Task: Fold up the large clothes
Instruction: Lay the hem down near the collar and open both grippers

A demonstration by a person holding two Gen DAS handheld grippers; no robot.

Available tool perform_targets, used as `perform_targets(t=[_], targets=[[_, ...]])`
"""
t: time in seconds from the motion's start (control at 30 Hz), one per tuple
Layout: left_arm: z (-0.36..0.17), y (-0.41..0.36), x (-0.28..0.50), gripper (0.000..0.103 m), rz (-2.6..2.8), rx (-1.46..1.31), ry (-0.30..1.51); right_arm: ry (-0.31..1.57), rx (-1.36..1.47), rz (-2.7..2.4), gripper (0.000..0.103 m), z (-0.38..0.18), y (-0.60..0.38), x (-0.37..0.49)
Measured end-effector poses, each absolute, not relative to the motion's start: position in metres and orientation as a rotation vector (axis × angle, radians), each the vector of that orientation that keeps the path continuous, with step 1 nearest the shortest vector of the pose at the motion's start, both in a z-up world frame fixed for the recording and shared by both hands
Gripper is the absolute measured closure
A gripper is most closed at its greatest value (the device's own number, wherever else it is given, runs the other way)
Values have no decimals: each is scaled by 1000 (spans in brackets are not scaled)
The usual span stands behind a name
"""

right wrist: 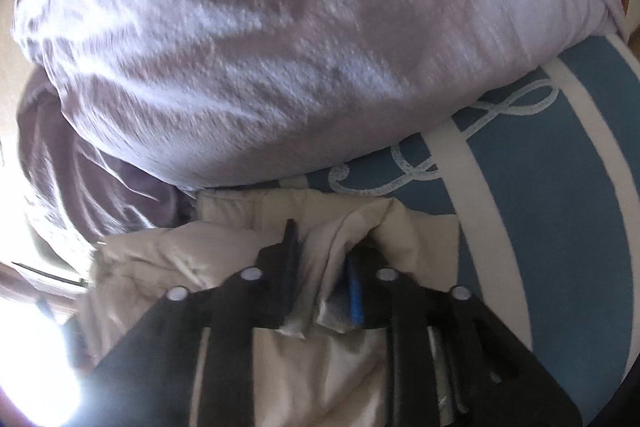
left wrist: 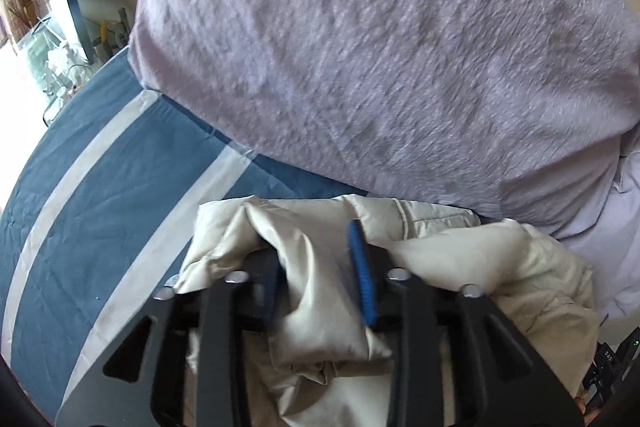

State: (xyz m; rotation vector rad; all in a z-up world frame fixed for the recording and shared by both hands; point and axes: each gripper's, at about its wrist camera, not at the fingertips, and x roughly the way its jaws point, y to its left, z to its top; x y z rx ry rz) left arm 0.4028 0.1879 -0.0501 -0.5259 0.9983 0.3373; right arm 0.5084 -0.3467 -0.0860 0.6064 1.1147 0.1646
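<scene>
- The cream padded jacket [left wrist: 320,291] lies bunched on the blue-and-white striped bedsheet [left wrist: 100,211], just in front of a fluffy lilac blanket [left wrist: 380,47].
- Left gripper [left wrist: 316,267]: jaws parted, a fold of the jacket bulging between them; its blue pad [left wrist: 362,275] stands clear of the cloth.
- Right gripper [right wrist: 320,267]: jaws parted, a jacket [right wrist: 224,259] fold loose between them.
</scene>
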Motion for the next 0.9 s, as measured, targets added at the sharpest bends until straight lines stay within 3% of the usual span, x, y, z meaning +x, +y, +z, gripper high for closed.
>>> perform_targets(t=[0.07, 0.2, 0.37, 0.9], targets=[[-45, 189, 406, 50, 319, -524, 993, 1091, 647, 169, 65, -78, -356, 504], [-34, 190, 410, 40, 282, -521, 986, 1027, 610, 153, 51, -54, -363, 492], [-13, 185, 407, 25, 281, -467, 924, 984, 487, 214, 50, -20, -339, 471], [-4, 58, 392, 25, 73, -120, 930, 1100, 122, 401, 49, -35, -183, 458]])
